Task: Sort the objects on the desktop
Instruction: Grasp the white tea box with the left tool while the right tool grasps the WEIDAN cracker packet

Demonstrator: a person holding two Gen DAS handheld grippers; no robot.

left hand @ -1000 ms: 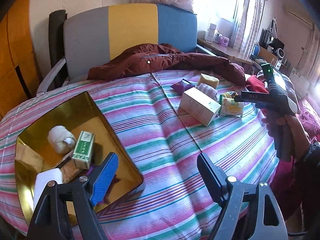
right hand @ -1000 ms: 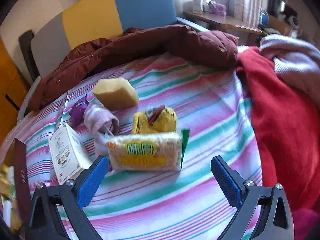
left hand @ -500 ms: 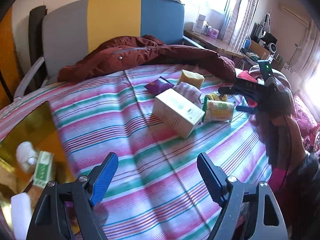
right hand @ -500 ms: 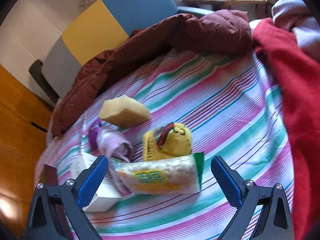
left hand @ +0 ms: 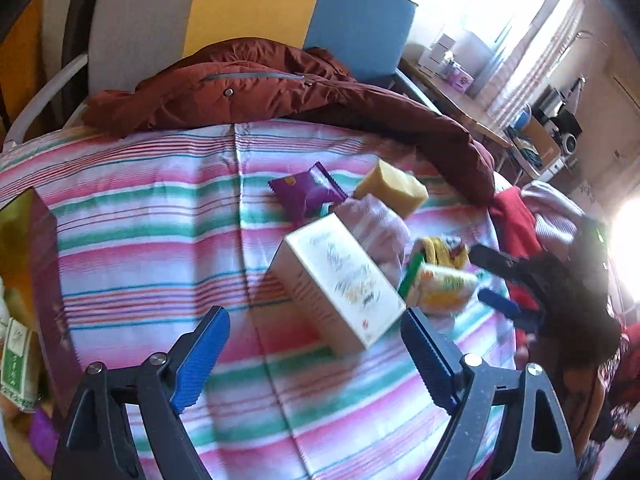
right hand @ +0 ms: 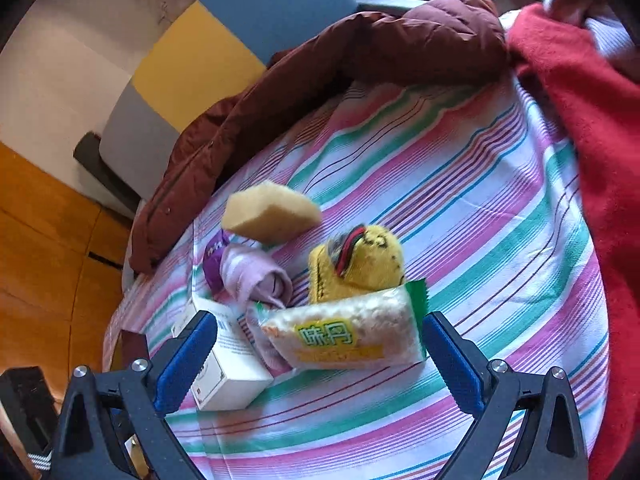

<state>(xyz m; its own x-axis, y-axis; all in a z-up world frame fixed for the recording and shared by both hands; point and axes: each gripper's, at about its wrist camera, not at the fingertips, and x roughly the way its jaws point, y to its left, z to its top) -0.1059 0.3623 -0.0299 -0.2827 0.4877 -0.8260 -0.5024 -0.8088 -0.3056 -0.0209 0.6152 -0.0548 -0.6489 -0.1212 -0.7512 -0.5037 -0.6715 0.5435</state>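
A white carton (left hand: 340,280) lies on the striped cloth just ahead of my open, empty left gripper (left hand: 316,360). Beside it lie a purple snack packet (left hand: 306,194), a yellow sponge (left hand: 390,188), a rolled lilac sock (left hand: 376,224), a yellow plush toy (left hand: 442,250) and a rice-cracker packet (left hand: 444,286). My right gripper (right hand: 316,360) is open, its jaws either side of the rice-cracker packet (right hand: 344,338), with the plush toy (right hand: 356,262), sponge (right hand: 272,212), sock (right hand: 256,276) and carton (right hand: 228,372) just beyond. The right gripper also shows in the left wrist view (left hand: 492,276).
A gold tray (left hand: 24,280) with a green box (left hand: 16,356) and other items sits at the far left. A maroon jacket (left hand: 280,88) lies along the back, red fabric (right hand: 592,128) on the right, a striped headboard (left hand: 248,12) behind.
My left gripper has swung right from the tray toward the white carton, which is now close ahead. My right gripper has closed in on the rice-cracker packet, now between its jaws.
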